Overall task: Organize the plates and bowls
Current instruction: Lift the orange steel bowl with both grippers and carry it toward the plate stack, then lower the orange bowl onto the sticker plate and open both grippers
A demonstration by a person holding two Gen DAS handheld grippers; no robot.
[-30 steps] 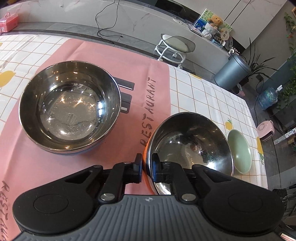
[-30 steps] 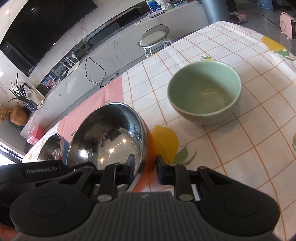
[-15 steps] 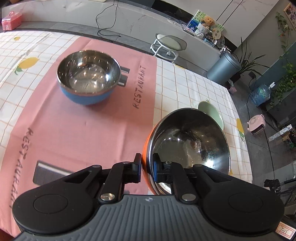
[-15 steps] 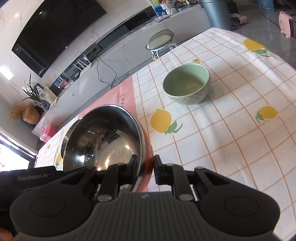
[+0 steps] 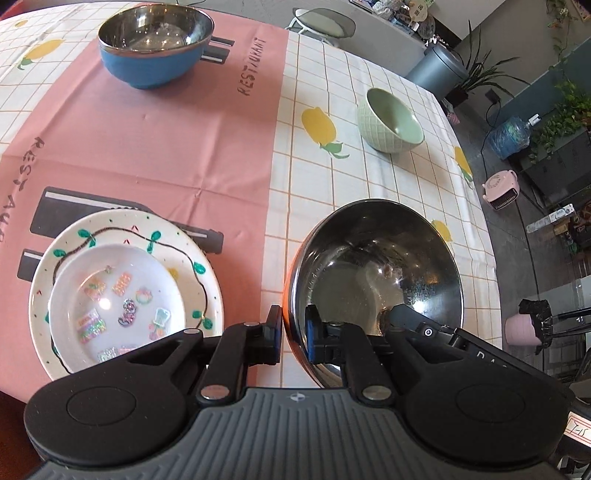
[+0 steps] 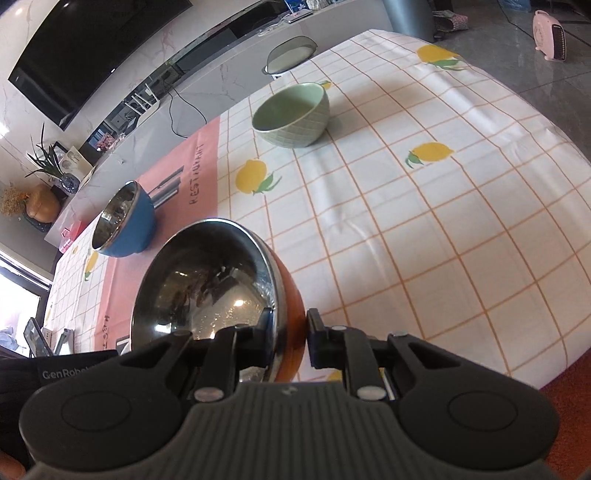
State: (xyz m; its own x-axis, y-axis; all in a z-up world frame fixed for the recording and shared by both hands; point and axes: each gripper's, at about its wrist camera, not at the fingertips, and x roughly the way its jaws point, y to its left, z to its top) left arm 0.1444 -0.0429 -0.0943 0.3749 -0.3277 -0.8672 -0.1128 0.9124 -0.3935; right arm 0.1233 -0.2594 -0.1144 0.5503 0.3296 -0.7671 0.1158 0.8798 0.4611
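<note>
Both grippers hold one orange steel-lined bowl (image 5: 376,266) above the table's near edge. My left gripper (image 5: 293,339) is shut on its left rim. My right gripper (image 6: 290,336) is shut on its right rim; the same bowl (image 6: 207,284) fills the lower middle of the right wrist view. A blue steel-lined bowl (image 5: 155,44) stands far left on the pink mat, also seen in the right wrist view (image 6: 125,221). A green ceramic bowl (image 5: 389,118) stands far right (image 6: 293,114). A small white plate (image 5: 114,302) lies on a larger painted plate (image 5: 184,243) to the left of the held bowl.
A pink mat (image 5: 166,140) covers the left of the checked lemon tablecloth (image 6: 424,221). The table's right edge drops to a floor with a pink heater (image 5: 502,188), a grey bin (image 5: 436,70) and a stool (image 5: 321,26).
Both grippers have pulled back toward the near edge with the orange bowl held between them. The blue and green bowls now look farther away, and the stacked plates have come into view.
</note>
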